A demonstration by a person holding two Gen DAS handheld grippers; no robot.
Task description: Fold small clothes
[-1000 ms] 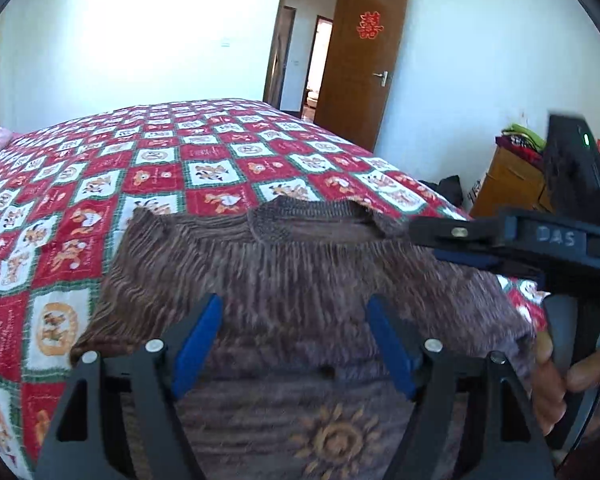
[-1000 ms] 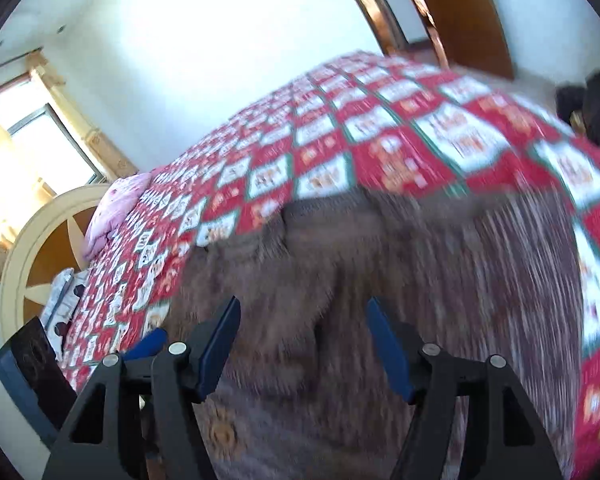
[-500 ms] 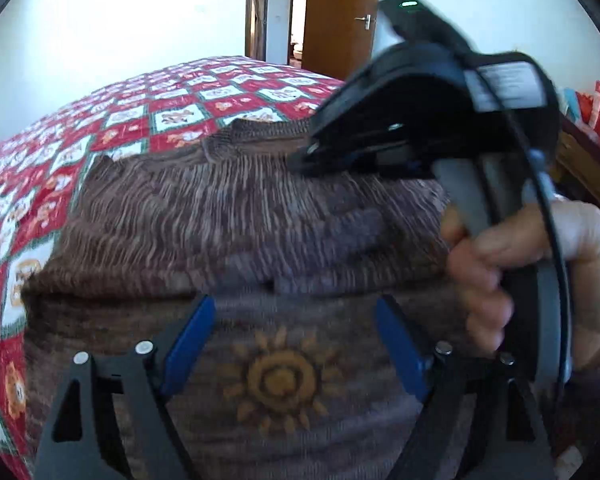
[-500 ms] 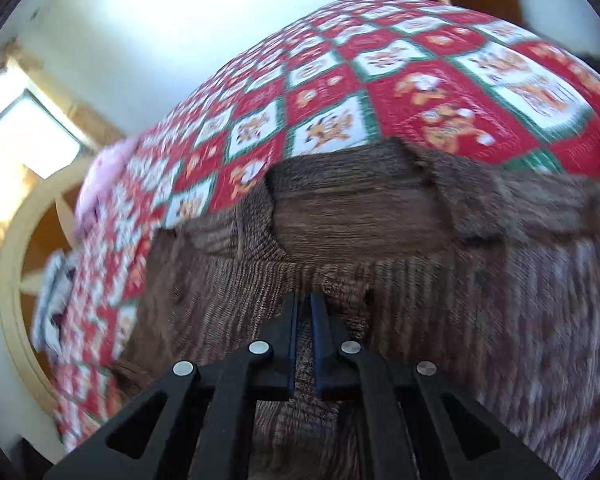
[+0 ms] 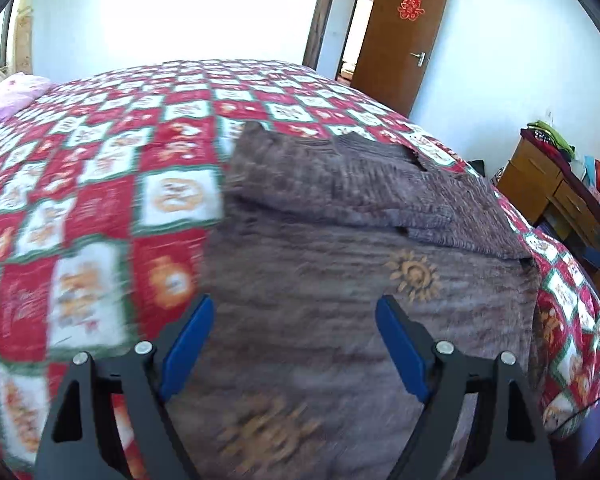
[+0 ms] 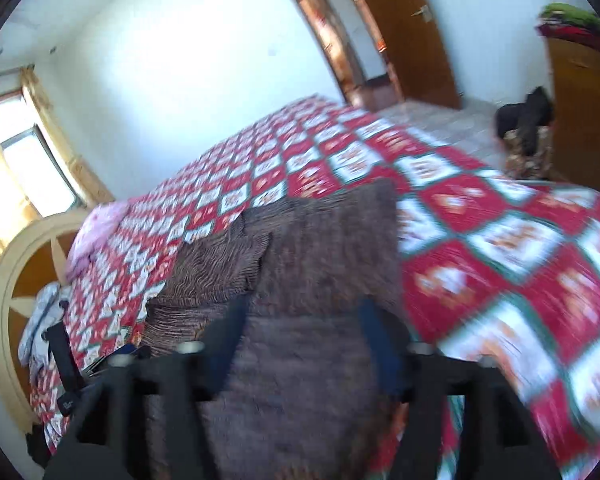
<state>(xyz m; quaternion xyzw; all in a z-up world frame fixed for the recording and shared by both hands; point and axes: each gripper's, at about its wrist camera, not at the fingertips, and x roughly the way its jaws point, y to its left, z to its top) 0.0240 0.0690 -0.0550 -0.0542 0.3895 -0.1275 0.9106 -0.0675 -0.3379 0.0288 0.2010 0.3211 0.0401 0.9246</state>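
Note:
A brown knitted sweater (image 5: 340,280) with orange sun motifs (image 5: 414,276) lies flat on the bed. Its upper part, a ribbed sleeve (image 5: 380,192), is folded across the chest. My left gripper (image 5: 296,304) hovers over the sweater's lower left part, open, with nothing between its blue pads (image 5: 188,340). In the blurred right wrist view the sweater (image 6: 324,248) lies lengthwise under my right gripper (image 6: 304,304). Its jaws are opening, and only the sweater's surface shows below them, not pinched.
A red, white and green checked bedspread (image 5: 100,200) covers the whole bed. A pink pillow (image 5: 8,96) lies at the head end by the wooden headboard (image 6: 20,272). An open brown door (image 5: 400,40) and a wooden dresser (image 5: 540,184) stand to the right.
Half a second ago my right gripper was shut on the sweater below the collar; it has let go and pulled back. The left gripper has swung left, and the right hand has left its view.

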